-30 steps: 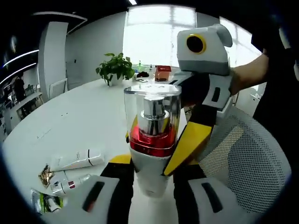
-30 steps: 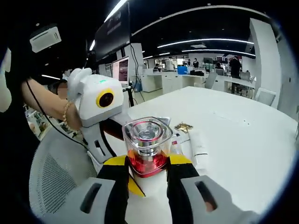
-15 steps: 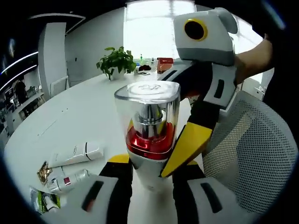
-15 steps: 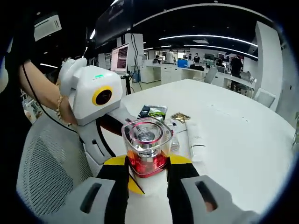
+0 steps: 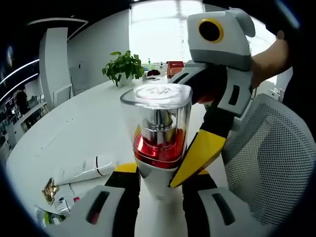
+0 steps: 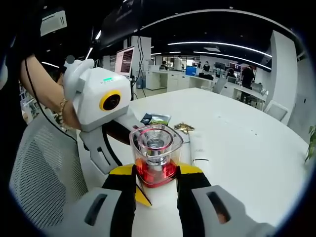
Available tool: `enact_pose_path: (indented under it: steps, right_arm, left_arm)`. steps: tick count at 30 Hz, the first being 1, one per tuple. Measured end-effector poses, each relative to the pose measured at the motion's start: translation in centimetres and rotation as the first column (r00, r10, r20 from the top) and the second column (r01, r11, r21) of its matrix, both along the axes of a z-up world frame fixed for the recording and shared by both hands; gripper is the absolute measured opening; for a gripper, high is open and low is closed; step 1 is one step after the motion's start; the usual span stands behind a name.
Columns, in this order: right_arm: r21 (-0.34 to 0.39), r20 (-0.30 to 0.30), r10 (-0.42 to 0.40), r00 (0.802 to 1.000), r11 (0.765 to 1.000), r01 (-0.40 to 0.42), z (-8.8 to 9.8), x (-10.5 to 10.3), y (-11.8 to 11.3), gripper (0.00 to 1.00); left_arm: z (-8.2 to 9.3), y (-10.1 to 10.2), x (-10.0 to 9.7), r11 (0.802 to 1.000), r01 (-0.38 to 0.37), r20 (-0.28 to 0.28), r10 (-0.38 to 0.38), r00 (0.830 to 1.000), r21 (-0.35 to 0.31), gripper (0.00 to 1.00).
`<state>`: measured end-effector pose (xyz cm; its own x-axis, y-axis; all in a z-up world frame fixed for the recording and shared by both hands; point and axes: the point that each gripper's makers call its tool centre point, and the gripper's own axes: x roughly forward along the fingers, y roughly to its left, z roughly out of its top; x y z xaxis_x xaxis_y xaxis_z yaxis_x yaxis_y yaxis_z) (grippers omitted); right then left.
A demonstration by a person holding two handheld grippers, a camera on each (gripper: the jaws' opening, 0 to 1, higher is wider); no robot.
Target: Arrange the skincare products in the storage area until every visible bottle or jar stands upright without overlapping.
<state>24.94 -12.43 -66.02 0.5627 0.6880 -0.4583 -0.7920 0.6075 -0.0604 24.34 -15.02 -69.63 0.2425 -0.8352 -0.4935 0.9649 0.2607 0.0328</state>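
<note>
Pump bottle [image 5: 159,138] held up off the white table [image 5: 74,133], upright, clamped from both sides: clear square cap on top, silver pump neck inside, red metallic collar, white body below; its base is hidden behind the jaws in both views. Left gripper [image 5: 160,182] has its jaws closed on the white lower body; the right gripper [image 5: 217,94] comes in from the right of the left gripper view with a yellow-tipped jaw pressed against the bottle's side. In the right gripper view the same bottle [image 6: 156,157] sits between the right gripper [image 6: 157,180] jaws, pinched at the red collar, with the left gripper [image 6: 101,106] reaching in from the left and a hand [image 6: 66,111] with a bracelet behind it. On the table lie a white tube [image 5: 84,169] flat on its side, a gold foil wrapper [image 5: 49,190] and small sachets, partly cut off at the frame edge, labels unreadable. Potted plant [image 5: 124,68] and a red box [image 5: 174,68] far across the table. Mesh chair back [image 5: 271,158] at right.
</note>
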Motion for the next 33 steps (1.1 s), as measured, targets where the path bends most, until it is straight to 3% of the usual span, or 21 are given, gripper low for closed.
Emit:
enact_pose_path:
  steps: [21, 33]
  right_arm:
    - [0.025, 0.035, -0.001, 0.999, 1.0, 0.0, 0.1, 7.3, -1.1, 0.31]
    - [0.029, 0.038, 0.013, 0.999, 0.999, -0.014, 0.2, 9.1, -1.8, 0.31]
  left_arm:
    - [-0.3, -0.9, 7.5, 0.999, -0.034, 0.001, 0.034, 0.999, -0.017, 0.28]
    - [-0.5, -1.4, 9.2, 0.998, -0.059, -0.003, 0.059, 0.998, -0.035, 0.28]
